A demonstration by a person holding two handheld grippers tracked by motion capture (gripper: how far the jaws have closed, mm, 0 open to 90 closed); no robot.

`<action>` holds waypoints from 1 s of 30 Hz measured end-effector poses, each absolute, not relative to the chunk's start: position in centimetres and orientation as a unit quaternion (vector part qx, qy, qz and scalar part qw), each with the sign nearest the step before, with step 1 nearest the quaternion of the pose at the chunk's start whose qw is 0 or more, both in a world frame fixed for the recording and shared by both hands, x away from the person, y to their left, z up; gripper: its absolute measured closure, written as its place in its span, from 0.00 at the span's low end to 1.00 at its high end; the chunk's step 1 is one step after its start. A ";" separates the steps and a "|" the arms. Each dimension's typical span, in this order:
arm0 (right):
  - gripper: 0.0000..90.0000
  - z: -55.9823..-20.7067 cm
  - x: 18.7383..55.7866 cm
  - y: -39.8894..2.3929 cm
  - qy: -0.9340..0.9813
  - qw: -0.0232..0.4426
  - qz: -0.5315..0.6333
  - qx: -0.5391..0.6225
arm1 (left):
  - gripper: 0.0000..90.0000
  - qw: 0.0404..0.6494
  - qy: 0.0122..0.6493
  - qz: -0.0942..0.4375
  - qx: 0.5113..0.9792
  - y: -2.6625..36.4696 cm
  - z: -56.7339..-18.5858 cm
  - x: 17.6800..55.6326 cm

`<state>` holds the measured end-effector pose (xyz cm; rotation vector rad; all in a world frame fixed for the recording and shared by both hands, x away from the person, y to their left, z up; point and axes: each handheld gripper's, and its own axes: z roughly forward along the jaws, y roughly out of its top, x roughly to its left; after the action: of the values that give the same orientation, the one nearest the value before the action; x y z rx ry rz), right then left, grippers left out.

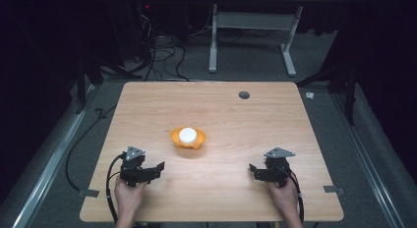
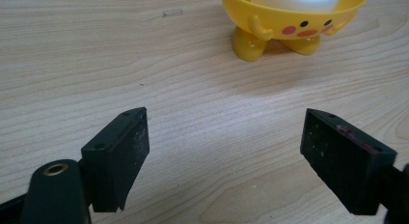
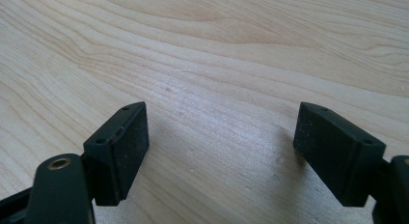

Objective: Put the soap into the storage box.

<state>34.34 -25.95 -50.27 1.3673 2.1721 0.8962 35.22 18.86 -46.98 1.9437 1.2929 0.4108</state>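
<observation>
We hold both grippers' jaws wide and empty; the yellow chick cup (image 2: 292, 26), mid-table, carries what seems a white egg (image 1: 187, 134). The left gripper (image 2: 224, 151) should approach level, straddling the cup squarely.

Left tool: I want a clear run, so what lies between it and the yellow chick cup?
Only bare wooden table lies between the left tool and the yellow chick cup, seen in the left gripper view.

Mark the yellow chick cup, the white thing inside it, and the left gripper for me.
yellow chick cup (image 2: 289, 26), left gripper view, on its front wall by the painted face.
white object (image 1: 187, 134), high view, on its top, seated in the cup.
left gripper (image 1: 158, 168), high view, between its open jaw tips.
</observation>
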 end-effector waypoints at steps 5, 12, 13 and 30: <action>0.23 -50.3 34.3 -25.9 0.781 0.210 0.322 0.492 | 0.20 0.368 0.504 0.165 0.764 18.6 -47.2 35.4; 0.23 -50.3 34.3 -25.9 0.781 0.210 0.322 0.492 | 0.20 0.359 0.503 0.169 0.768 18.0 -47.9 35.7; 0.23 -50.3 34.3 -25.9 0.781 0.210 0.322 0.492 | 0.20 0.357 0.504 0.170 0.768 18.0 -48.1 35.7; 0.23 -50.3 34.3 -25.9 0.781 0.210 0.322 0.492 | 0.19 0.328 0.494 0.199 0.780 16.6 -50.5 36.3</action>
<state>34.34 -25.95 -50.27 1.3671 2.1723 0.8961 36.27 16.59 -50.48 2.0423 1.2939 0.5211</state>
